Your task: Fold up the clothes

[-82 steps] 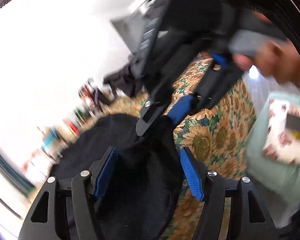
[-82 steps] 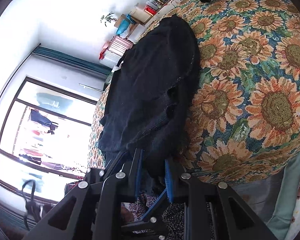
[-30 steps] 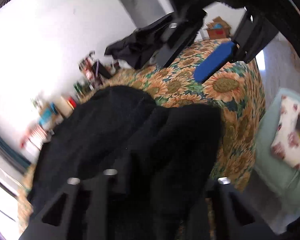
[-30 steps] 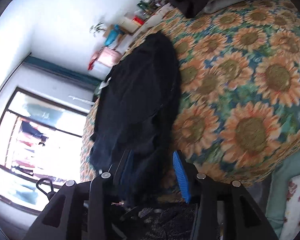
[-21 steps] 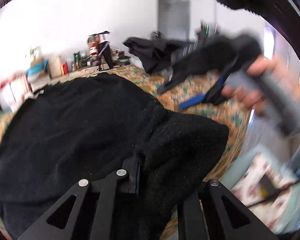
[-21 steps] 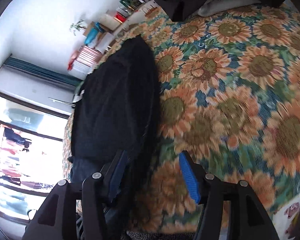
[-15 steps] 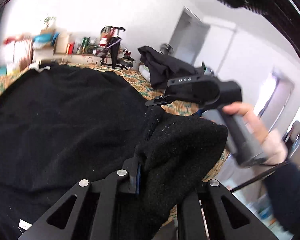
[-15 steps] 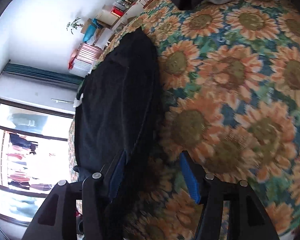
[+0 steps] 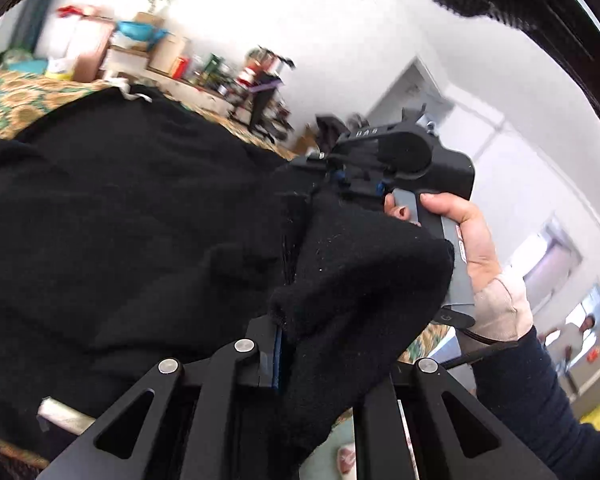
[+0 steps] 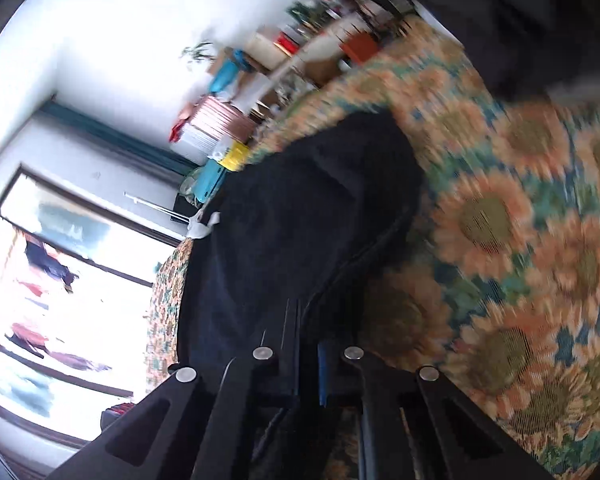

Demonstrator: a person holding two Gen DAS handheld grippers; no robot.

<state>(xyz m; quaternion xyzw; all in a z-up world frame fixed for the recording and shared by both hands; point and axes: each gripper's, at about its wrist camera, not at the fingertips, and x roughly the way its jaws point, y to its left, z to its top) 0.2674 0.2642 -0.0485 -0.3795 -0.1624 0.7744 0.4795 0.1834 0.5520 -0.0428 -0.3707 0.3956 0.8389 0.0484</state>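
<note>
A black knit garment (image 9: pixel 120 220) lies spread on a sunflower bedspread (image 10: pixel 500 240). My left gripper (image 9: pixel 300 344) is shut on a bunched fold of it, and the cloth drapes over the right finger and hides it. Across the garment, a hand (image 9: pixel 476 248) holds my right gripper (image 9: pixel 340 184) at the far edge of the cloth. In the right wrist view the right gripper (image 10: pixel 316 348) has its jaws closing tight on the hem of the black garment (image 10: pixel 300 208), the fingers nearly together. A white tag (image 10: pixel 202 226) shows at the garment's far end.
Shelves crowded with boxes and bottles (image 9: pixel 180 60) line the wall behind the bed. A pile of dark clothes (image 10: pixel 520 20) sits at the bed's far corner. A large window (image 10: pixel 60 300) is on the left, and a doorway (image 9: pixel 412 92) lies beyond the right gripper.
The right gripper's jaws, wide apart half a second ago, have come together on the garment's edge after sliding along it. The left gripper rolled and lifted with its fold still held.
</note>
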